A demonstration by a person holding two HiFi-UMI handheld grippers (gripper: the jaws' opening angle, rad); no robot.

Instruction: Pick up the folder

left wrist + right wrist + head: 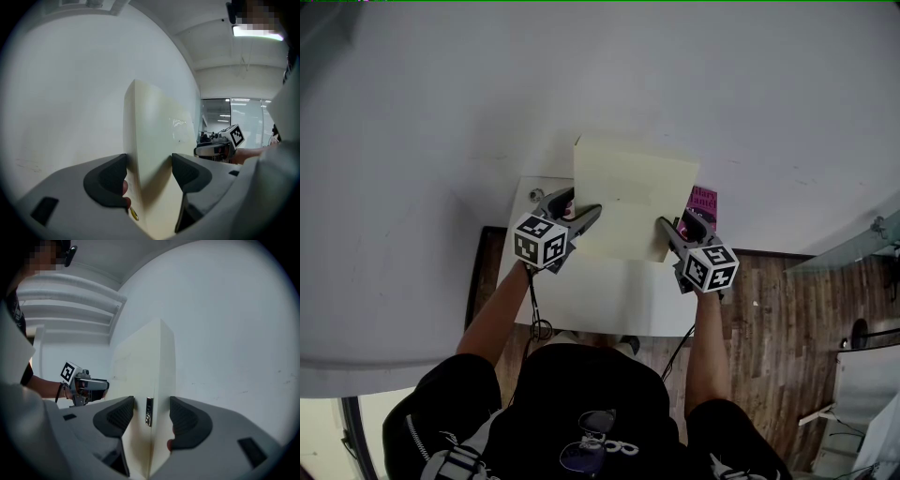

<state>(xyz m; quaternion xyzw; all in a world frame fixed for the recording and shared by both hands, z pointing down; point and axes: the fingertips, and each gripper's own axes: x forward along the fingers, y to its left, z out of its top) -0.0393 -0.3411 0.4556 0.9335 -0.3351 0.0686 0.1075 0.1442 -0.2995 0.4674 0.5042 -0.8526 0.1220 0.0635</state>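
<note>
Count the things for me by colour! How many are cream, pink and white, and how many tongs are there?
Cream folder: 1
Pink book: 1
White table: 1
Tongs: 2, the left tongs and the right tongs, both gripping the folder
Total: 5

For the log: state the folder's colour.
The folder is plain pale cream, shown best in the head view.
</note>
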